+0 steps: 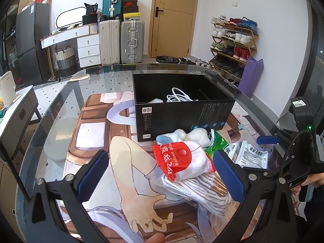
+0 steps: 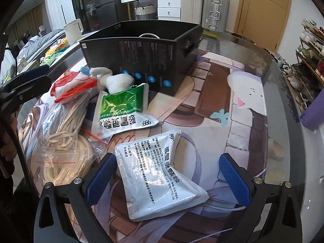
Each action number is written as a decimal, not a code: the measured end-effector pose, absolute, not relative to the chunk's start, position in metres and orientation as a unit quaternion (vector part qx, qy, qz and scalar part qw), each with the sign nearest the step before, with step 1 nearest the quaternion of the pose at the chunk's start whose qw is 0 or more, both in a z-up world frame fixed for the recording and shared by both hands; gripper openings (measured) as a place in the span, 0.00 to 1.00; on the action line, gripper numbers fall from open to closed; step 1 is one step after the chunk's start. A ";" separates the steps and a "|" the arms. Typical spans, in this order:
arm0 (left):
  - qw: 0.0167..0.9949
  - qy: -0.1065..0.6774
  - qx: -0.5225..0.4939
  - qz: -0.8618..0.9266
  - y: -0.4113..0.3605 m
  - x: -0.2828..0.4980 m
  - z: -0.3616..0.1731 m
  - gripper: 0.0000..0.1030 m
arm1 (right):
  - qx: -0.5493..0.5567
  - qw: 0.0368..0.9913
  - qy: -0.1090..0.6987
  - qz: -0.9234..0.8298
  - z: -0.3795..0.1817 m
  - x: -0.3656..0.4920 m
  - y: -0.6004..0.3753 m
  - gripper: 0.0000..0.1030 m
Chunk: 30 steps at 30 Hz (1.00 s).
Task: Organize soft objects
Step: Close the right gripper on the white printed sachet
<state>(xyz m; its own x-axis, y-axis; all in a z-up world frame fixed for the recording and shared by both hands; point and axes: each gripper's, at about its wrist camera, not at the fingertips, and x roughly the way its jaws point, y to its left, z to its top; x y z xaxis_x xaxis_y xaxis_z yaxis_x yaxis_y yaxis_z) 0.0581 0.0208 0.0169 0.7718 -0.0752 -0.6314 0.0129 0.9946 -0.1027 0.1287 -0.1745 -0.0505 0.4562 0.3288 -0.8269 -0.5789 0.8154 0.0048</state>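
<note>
My left gripper (image 1: 162,174) has its ribbed blue pads spread apart around a crinkly red-and-white packet (image 1: 178,162) at lower centre, resting on a clear bag of braided rope (image 1: 202,188). My right gripper (image 2: 168,180) is also spread wide, framing a glossy silver pouch (image 2: 160,174) lying flat on the printed mat (image 2: 243,121). The matte black box (image 1: 182,109) at centre holds a white cable (image 1: 180,96); a fluffy plush (image 1: 192,135) is partly hidden behind the packet.

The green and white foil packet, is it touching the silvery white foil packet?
Apart. The right wrist view shows a strip of printed table mat between the green and white foil packet and the silvery white foil packet.
</note>
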 end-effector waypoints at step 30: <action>0.938 0.344 -0.043 -0.020 0.020 0.060 0.016 1.00 | -0.144 0.844 0.426 0.292 -0.046 0.124 -0.190 0.55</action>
